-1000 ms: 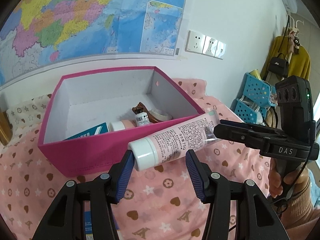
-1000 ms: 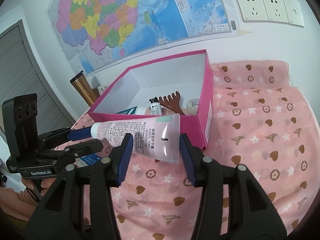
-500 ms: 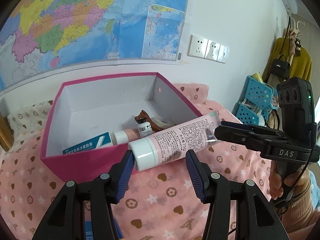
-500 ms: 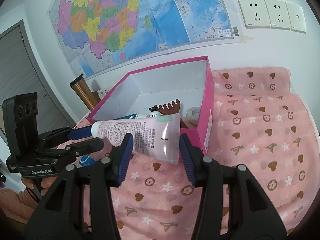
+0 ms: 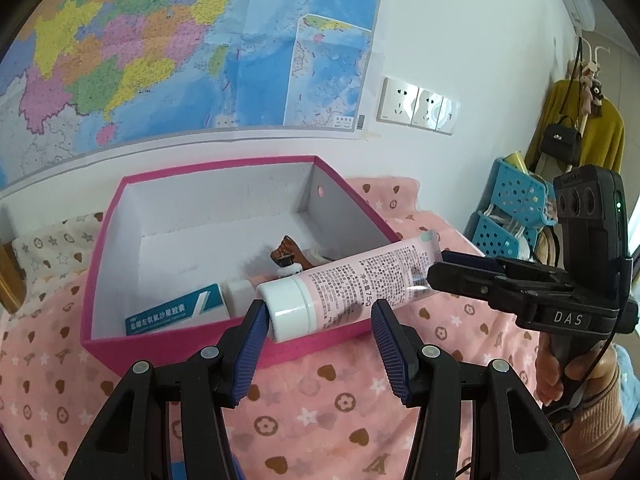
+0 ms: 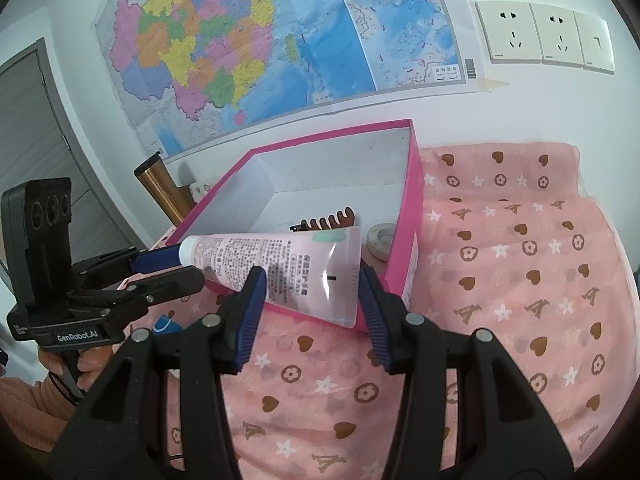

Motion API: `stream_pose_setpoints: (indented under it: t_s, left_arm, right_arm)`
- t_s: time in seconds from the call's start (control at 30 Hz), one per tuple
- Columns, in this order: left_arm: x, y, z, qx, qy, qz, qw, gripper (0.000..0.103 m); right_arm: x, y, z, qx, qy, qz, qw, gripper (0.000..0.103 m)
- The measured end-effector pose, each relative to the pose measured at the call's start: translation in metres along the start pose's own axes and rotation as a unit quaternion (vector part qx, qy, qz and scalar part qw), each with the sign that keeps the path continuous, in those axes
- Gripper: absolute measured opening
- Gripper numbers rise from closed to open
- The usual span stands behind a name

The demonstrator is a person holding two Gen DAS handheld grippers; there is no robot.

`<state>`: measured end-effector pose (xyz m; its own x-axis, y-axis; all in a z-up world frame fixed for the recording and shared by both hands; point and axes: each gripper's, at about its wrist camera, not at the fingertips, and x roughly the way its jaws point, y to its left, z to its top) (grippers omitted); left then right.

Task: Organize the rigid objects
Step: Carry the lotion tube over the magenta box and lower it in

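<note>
Jaws of both grippers clamp tube [image 5: 352, 284]: left gripper [image 5: 318, 338] at cap, right gripper [image 6: 310, 304] at flat tail. I lower both level into box [image 5: 192, 360], clear front wall, release together.

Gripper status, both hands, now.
Left gripper: shut on the cap end of the pink tube.
Right gripper: shut on the flat tail end of the same tube, held over the pink box.

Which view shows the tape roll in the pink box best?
The right wrist view: the tape roll lies unobstructed in the box's near corner. In the left wrist view the pink tube hides nearly all of it.
</note>
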<state>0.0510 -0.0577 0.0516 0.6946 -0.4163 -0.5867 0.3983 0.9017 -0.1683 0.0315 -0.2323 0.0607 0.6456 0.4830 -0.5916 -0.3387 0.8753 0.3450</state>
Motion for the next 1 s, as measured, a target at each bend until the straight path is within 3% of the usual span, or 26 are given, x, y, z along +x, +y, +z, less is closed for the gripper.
stream_pose_setpoints:
  t_s: [1.0]
  left_arm:
    - [0.028,0.012,0.023,0.001,0.006,0.019,0.9998,0.053]
  right_arm:
    - [0.029,-0.011,0.021,-0.004,0.016,-0.018,1.0,0.05]
